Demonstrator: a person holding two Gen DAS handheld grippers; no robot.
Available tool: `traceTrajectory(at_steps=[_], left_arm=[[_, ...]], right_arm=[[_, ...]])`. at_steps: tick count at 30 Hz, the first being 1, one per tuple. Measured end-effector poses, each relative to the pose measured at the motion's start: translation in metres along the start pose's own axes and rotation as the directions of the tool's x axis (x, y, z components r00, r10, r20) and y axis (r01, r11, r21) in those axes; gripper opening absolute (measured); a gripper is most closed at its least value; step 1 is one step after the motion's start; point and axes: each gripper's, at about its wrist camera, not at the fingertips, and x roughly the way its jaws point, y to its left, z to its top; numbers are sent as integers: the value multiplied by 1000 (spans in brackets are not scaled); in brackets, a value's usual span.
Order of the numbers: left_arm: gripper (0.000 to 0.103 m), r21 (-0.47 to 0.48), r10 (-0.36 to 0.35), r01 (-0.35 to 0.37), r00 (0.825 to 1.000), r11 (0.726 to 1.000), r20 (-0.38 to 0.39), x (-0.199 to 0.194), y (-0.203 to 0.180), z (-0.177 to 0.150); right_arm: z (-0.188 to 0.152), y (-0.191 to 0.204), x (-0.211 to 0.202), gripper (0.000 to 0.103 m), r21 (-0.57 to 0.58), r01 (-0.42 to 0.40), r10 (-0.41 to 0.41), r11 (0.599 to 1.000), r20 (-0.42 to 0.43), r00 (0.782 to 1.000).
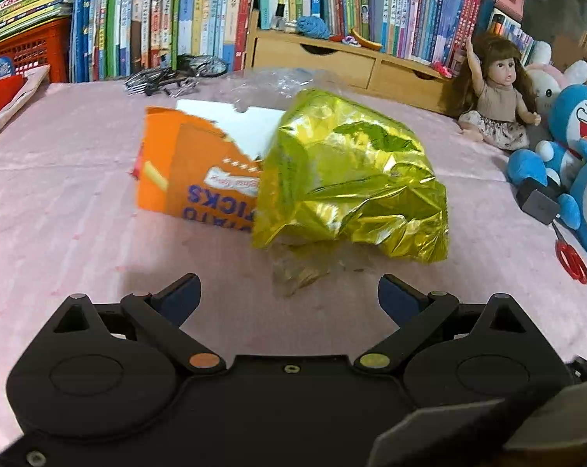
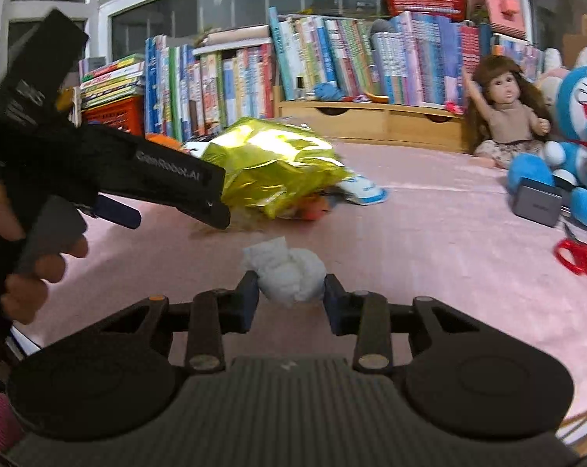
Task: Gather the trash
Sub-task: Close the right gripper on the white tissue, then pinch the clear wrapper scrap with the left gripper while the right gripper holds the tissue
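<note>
A crumpled gold foil bag (image 1: 351,179) lies on the pink tablecloth, partly over an orange potato-sticks box (image 1: 188,175). A clear plastic wrapper (image 1: 301,268) lies just in front of the bag. My left gripper (image 1: 289,292) hovers open before this pile, nothing between its fingers. In the right wrist view my right gripper (image 2: 291,292) is shut on a crumpled white tissue ball (image 2: 289,272). The foil bag (image 2: 274,163) sits beyond it, and the left gripper (image 2: 118,210), held by a hand (image 2: 21,257), reaches toward the bag from the left.
A row of books (image 1: 200,15) and a wooden drawer unit (image 1: 344,58) line the back. A doll (image 1: 495,93), blue plush toys (image 1: 573,144), a grey block (image 1: 536,202) and red scissors (image 1: 571,260) sit at the right. Eyeglasses (image 1: 165,78) lie at the back left.
</note>
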Motion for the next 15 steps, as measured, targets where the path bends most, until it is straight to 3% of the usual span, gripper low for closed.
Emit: traceTrajectory(at_steps=[10,12,14,15], left_arm=[[94,25,137,-138,989,990,63,36,-32,-4],[89,41,133,-137,989,990,70,39,-36,-5],[65,50,114,-118,990,992,78,38,-38,-6],[58,58,113,-117,990,991,80,35,-38,-7]], right_arm=[[-3,-13,-7,43,40,22,-23,999,31,999],[-4,-15,-7,43,49,20,-22,999,29,999],[-5,-17,-8,43,59,17,-19,998,30,999],[-5,-17,-9,43,62,15,-17,998,31,999]])
